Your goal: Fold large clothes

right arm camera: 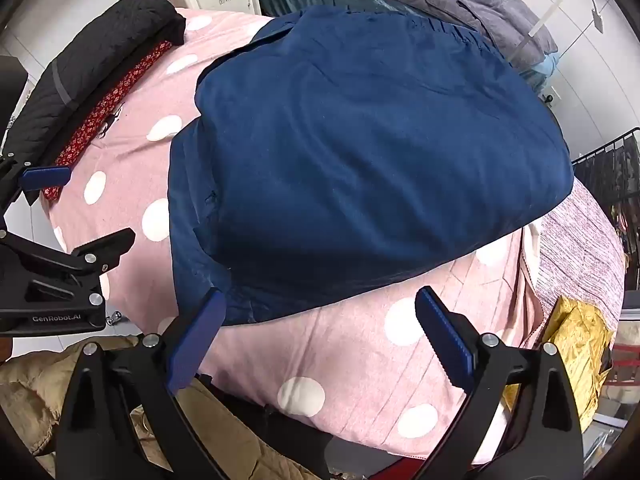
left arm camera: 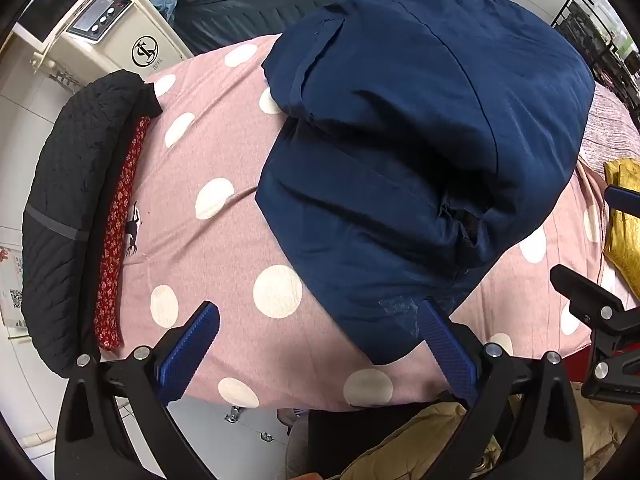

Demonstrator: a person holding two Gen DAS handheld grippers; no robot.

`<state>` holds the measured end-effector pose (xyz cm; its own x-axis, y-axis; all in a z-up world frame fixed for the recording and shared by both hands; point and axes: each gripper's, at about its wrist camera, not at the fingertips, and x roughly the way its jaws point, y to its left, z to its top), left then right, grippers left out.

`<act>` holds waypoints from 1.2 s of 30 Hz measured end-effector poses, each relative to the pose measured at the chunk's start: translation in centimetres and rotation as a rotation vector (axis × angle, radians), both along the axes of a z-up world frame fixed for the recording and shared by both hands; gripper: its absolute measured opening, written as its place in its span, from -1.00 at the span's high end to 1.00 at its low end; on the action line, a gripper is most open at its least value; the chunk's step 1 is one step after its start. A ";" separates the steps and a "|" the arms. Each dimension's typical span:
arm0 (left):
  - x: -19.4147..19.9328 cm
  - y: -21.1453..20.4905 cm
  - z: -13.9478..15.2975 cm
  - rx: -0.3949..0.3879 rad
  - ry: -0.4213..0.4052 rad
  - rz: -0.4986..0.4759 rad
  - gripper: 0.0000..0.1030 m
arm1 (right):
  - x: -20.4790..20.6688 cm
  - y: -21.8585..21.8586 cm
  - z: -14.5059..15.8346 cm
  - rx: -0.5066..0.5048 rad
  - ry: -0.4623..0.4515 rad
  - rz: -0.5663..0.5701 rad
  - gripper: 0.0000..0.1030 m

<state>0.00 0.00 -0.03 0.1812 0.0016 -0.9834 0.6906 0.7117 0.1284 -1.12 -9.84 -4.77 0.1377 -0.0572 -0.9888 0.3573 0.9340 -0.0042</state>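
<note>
Navy garment [left arm camera: 420, 152] lying folded in a thick bundle on the pink dotted bed cover [left arm camera: 224, 240], near edge just beyond both tools. Left hand-held gripper [left arm camera: 320, 344] spread wide, empty, right pad at the hem. Right hand-held gripper [right arm camera: 320, 332] equally wide, holding nothing. Likely trouble: pinching cover together with hem, or catching only the top layer, so the fold slides apart; slippery, puffy fabric probably springing open.

Smooth navy cloth garment [left arm camera: 420, 128]
</note>
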 end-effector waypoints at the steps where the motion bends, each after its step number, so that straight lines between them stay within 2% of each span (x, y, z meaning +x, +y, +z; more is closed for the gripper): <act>1: 0.0 0.0 0.0 0.001 -0.002 0.000 -0.88 | 0.0 0.0 0.0 -0.001 -0.003 0.000 -0.83; 14: -0.6 0.6 -0.7 0.013 0.002 0.002 -0.88 | -0.1 -0.1 0.0 0.003 0.001 0.004 -0.83; 36: 0.6 0.6 -0.8 0.020 0.020 0.025 -0.88 | 0.4 -0.2 0.1 0.011 0.001 0.005 -0.83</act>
